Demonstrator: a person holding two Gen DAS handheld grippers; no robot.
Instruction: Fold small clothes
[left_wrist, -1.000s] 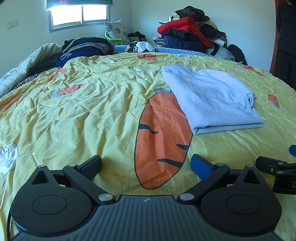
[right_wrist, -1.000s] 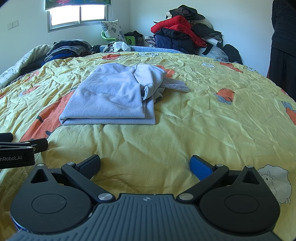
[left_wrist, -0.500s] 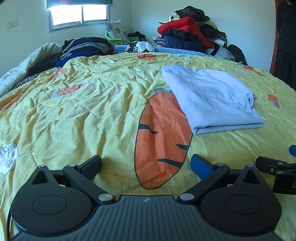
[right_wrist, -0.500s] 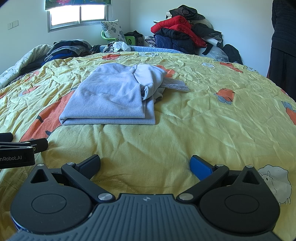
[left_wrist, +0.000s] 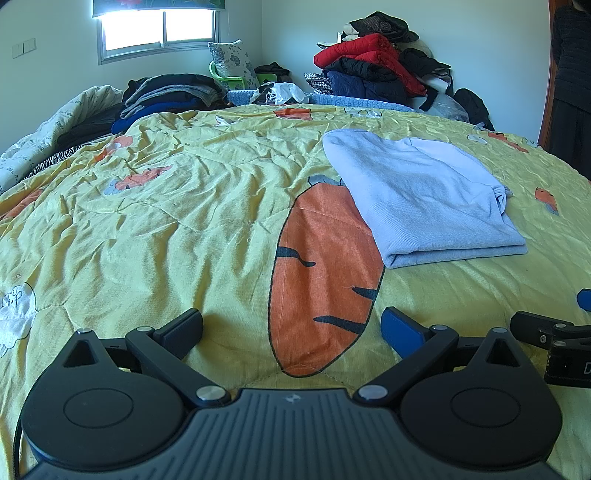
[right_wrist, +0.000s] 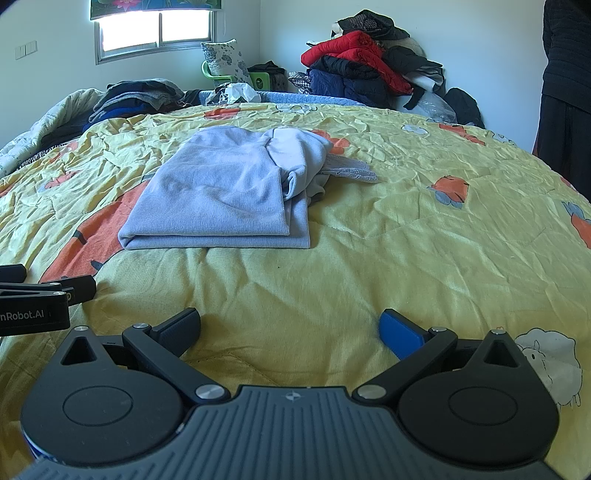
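While both of my grippers idle low over the bed (left_wrist: 155, 221), the light-blue garment (left_wrist: 424, 199) lies folded into a flat rectangle at about 1 o'clock from the left gripper (left_wrist: 291, 328) and 11 o'clock from the right gripper (right_wrist: 290, 326). Left jaws wide open, nothing held; right jaws the same. I judge the fold mostly done: near edge doubled and neat, but a bunched sleeve or hem (right_wrist: 314, 173) sticks out at the far right side, maybe needs tucking. No other small clothes are laid out. Plenty of open quilt between me and the garment, and to 3 o'clock of it. Clothes piles (right_wrist: 354, 70) sit far at 12 o'clock, well apart. Person's dark clothing (right_wrist: 565, 92) at right edge.
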